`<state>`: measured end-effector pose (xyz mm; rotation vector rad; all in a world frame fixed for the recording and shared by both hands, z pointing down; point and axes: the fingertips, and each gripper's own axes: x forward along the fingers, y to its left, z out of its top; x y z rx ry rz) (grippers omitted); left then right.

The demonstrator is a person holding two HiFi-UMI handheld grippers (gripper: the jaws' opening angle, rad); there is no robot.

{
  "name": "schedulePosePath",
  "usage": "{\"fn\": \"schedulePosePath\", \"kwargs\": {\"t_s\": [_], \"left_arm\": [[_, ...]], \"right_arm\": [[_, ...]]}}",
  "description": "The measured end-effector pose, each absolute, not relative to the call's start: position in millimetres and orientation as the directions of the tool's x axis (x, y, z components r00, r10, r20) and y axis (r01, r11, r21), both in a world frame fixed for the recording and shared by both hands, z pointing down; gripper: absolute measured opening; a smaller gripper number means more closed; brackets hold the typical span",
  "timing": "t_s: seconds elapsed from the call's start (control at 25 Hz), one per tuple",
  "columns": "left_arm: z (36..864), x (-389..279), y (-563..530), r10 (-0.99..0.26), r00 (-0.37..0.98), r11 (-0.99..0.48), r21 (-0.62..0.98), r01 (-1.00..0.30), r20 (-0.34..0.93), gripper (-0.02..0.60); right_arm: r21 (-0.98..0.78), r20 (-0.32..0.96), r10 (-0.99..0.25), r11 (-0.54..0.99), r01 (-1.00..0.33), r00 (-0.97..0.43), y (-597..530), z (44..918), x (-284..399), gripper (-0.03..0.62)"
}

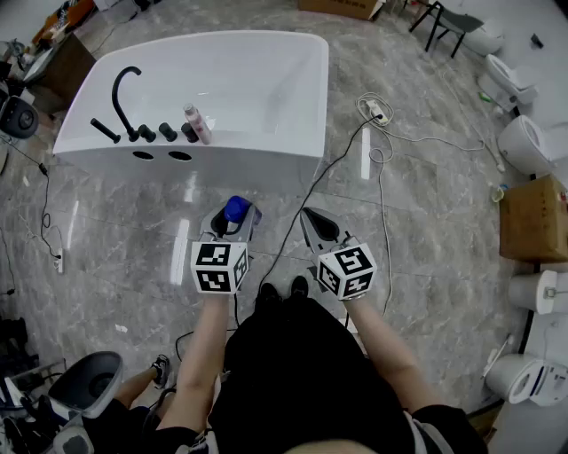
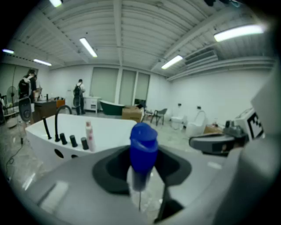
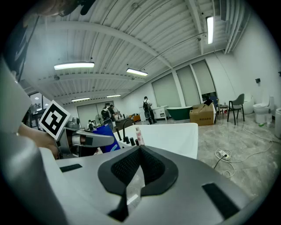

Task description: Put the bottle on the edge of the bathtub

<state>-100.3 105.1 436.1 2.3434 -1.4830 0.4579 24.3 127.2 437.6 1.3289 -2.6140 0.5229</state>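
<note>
A clear bottle with a blue cap [image 1: 235, 210] stands upright between the jaws of my left gripper [image 1: 232, 223], which is shut on it. In the left gripper view the blue-capped bottle [image 2: 143, 151] fills the hollow between the pads. The white bathtub [image 1: 253, 146] lies just ahead on the floor. On its near edge a pink-and-white bottle [image 1: 196, 124] stands beside a black faucet [image 1: 124, 96] and black knobs. My right gripper [image 1: 319, 227] is level with the left one, shut and holding nothing. The right gripper view shows the held bottle [image 3: 105, 134] to its left.
A power strip with looping cables [image 1: 376, 110] lies on the marble floor right of the tub. Several toilets [image 1: 524, 142] and a cardboard box [image 1: 532, 217] line the right side. A black chair [image 1: 448, 19] stands at the back. People stand far behind the tub.
</note>
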Motion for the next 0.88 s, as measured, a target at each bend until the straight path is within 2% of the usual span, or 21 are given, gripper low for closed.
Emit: {"fn": "schedulePosePath", "kwargs": {"t_s": [0.44,0.88], "left_arm": [[442.4,-70.7,102.4,-0.801,0.386,-0.391,0.088,-0.916,0.457,0.155],[426.4,-53.2,77.9,-0.833,0.342,-0.358,0.047,-0.933,0.435,0.155]], "right_arm": [[-0.329,0.263,-0.738,0.537,-0.776,-0.622,120.8,437.5,58.7,0.002],[-0.348,0.248,-0.724,0.553,-0.757,-0.643,112.5,436.8,87.1,0.003]]}}
